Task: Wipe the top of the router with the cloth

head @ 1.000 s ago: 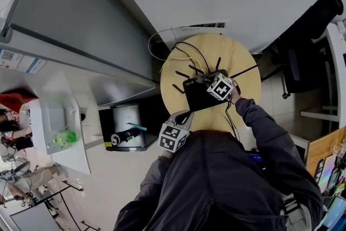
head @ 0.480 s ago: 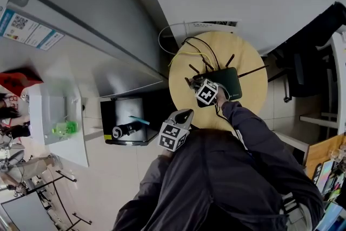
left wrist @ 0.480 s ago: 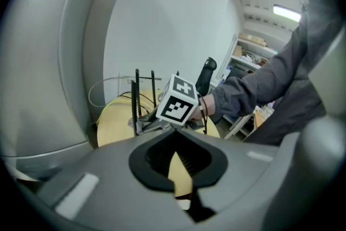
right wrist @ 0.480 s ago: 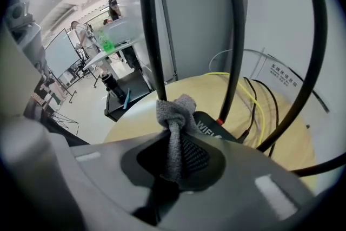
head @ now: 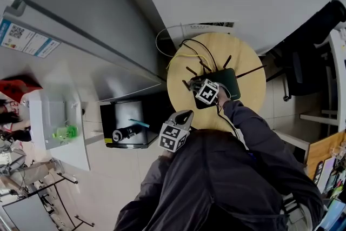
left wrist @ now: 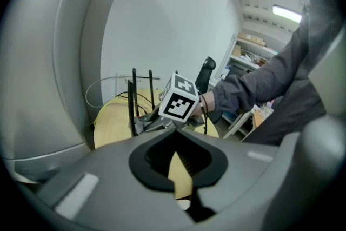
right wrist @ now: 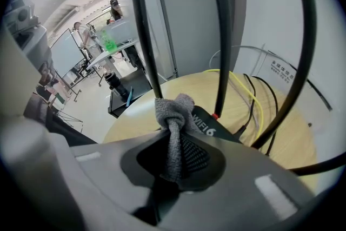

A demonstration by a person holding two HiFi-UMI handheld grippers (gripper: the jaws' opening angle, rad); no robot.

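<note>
A black router [head: 227, 79] with several upright antennas lies on a round wooden table [head: 246, 62]. My right gripper [head: 201, 88] is over the router's left end, shut on a grey cloth [right wrist: 172, 116]. In the right gripper view the bunched cloth touches the router's top [right wrist: 212, 127] beside the WIFI6 print, between two antennas [right wrist: 145, 40]. My left gripper [head: 181, 120] hangs shut near the table's front edge, off the router, with nothing in it. In the left gripper view [left wrist: 178, 146] it faces the right gripper's marker cube [left wrist: 181, 98].
Yellow and black cables [head: 189, 50] trail over the table's far left. A dark low stand [head: 127, 130] holding a bottle sits on the floor left of the table. A black office chair [head: 308, 43] stands at right, a white desk [head: 54, 127] far left.
My right gripper has slid the cloth leftward over the router's top, from its right part to its left end. The left gripper has stayed put.
</note>
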